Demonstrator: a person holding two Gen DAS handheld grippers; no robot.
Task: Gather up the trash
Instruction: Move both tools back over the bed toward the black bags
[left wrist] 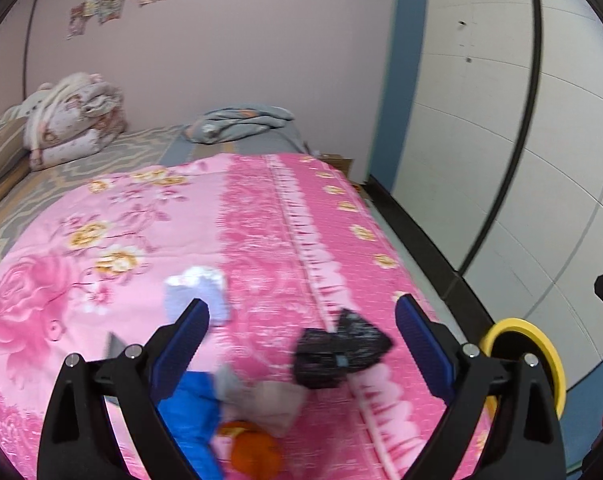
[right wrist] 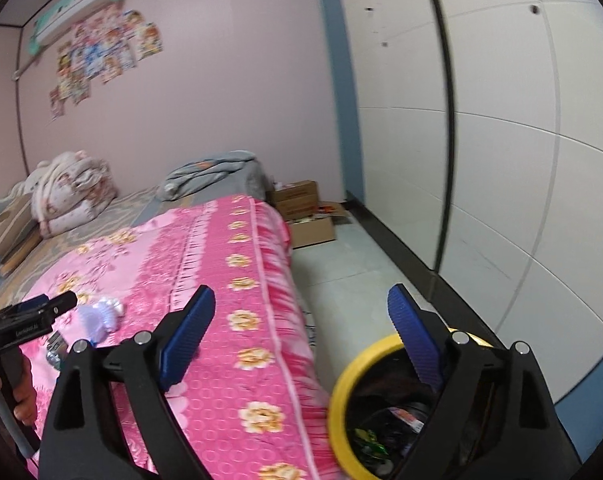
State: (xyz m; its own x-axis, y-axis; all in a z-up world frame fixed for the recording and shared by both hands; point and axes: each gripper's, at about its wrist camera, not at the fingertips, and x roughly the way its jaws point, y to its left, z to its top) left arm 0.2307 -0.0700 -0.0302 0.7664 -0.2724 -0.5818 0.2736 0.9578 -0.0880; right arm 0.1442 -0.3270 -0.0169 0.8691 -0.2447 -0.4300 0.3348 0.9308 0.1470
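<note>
Now both grippers, left (left wrist: 301,332) and right (right wrist: 301,320), gape empty. Trash lies on the bed (left wrist: 261,220): a black wad (left wrist: 339,354) between the left fingers looks the likeliest pick. Drop squarely over it, pinch without snagging the blanket, then carry it to the bin (right wrist: 343,396) beside the bed.

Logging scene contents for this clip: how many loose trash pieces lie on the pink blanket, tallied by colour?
Left wrist view, somewhat blurred:
Black: 1, crumpled bag
Blue: 1, wrapper
Orange: 1, round piece
White/lavender: 1, crumpled paper
Beige: 1, wad
Total: 5
</note>
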